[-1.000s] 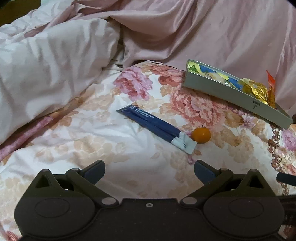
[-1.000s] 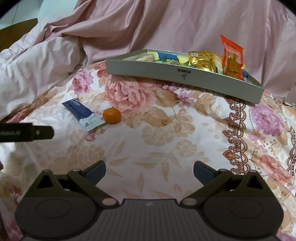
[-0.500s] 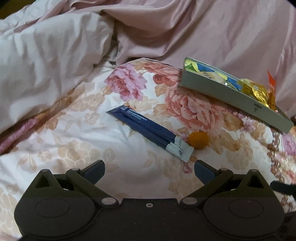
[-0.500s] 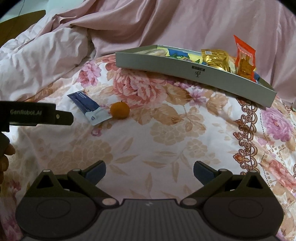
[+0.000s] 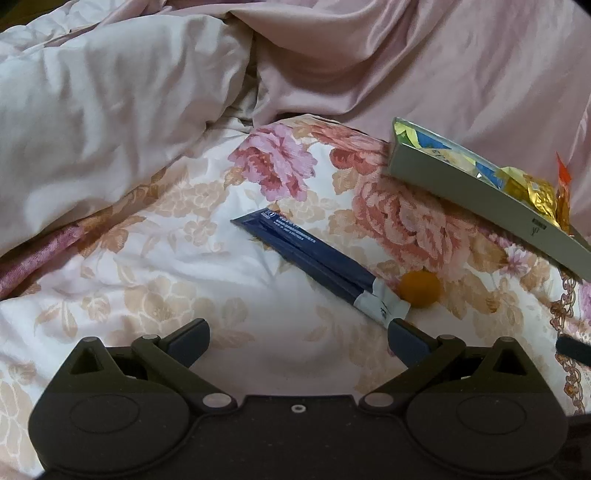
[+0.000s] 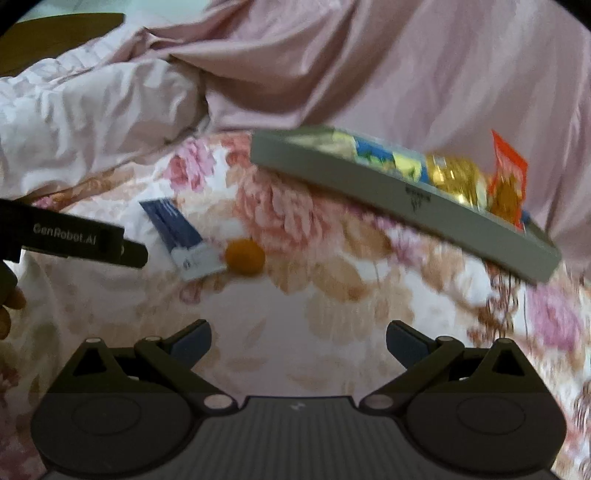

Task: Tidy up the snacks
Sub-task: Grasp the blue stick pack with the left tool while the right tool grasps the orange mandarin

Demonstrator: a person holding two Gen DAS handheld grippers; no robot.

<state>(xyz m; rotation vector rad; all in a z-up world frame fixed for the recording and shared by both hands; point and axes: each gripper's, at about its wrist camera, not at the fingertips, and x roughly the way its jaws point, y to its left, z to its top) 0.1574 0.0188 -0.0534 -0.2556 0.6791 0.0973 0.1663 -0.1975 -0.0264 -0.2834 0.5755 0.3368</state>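
On the bed (image 5: 155, 266), the tray (image 5: 461, 192) is sitting far ahead-right of both wide-open, empty tongs. The packet (image 5: 314, 266) is lying diagonally just ahead of the left tongs (image 5: 297, 338), nearer than the right tongs (image 6: 297, 338), orange (image 5: 421, 284) touching its near end.

Floral bedsheet (image 5: 155, 280) spread under me, rumpled pink duvet (image 5: 110, 110) heaped beyond it, brown wooden furniture (image 6: 62, 33) far left
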